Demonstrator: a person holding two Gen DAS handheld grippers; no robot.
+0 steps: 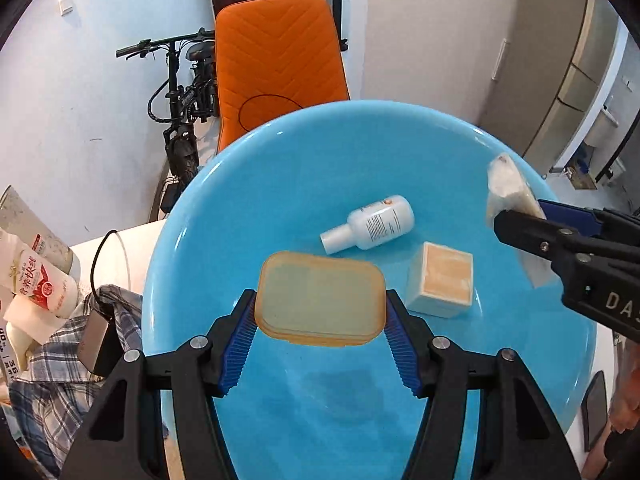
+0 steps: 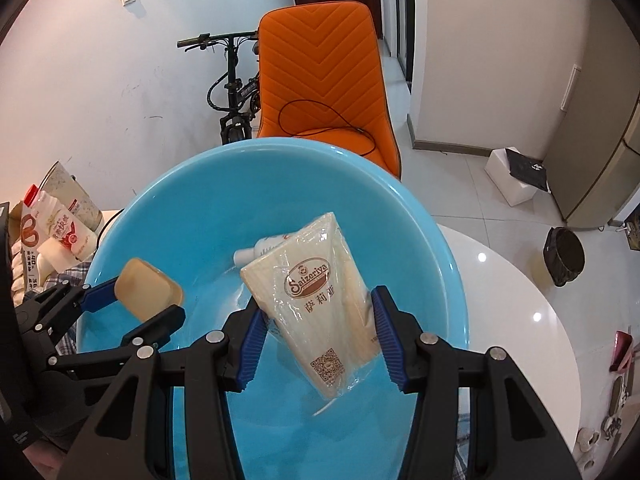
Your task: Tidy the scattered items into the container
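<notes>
Left gripper (image 1: 320, 304): pinching an amber translucent soap box (image 1: 320, 298) by its two short ends, lid facing up, so that the box is hanging level over the blue plastic basin (image 1: 240, 184). The end-on grip is keeping the wide face clear for a flat set-down.

Right gripper (image 2: 318, 320): pressing its blue pads against the sides of a clear-wrapped Saizeriya paper packet (image 2: 316, 296), which is tilting with its printed face toward the camera and its lower corner dipping into the basin. The packet is being held over the basin's right side, apart from the soap box, so the two loads are not colliding.

Basin: sitting on the white round desk (image 2: 520, 280), serving as the container. Already lying on its floor:
- white plastic bottle (image 1: 368, 224), on its side, cap pointing left;
- small cream square box (image 1: 440, 284), just beside the bottle, not touching it as far as can be told.

Both held items are hovering above the basin floor, not yet released; judged stage: final lowering before letting go.

Outside the basin, left edge of the desk: milk bottle with red label (image 1: 40, 284), plaid cloth (image 1: 68, 360), black cable (image 1: 96, 256). Whether these belong to the tidying is unclear.

Background: orange chair (image 2: 320, 68), bicycle (image 1: 180, 92).
</notes>
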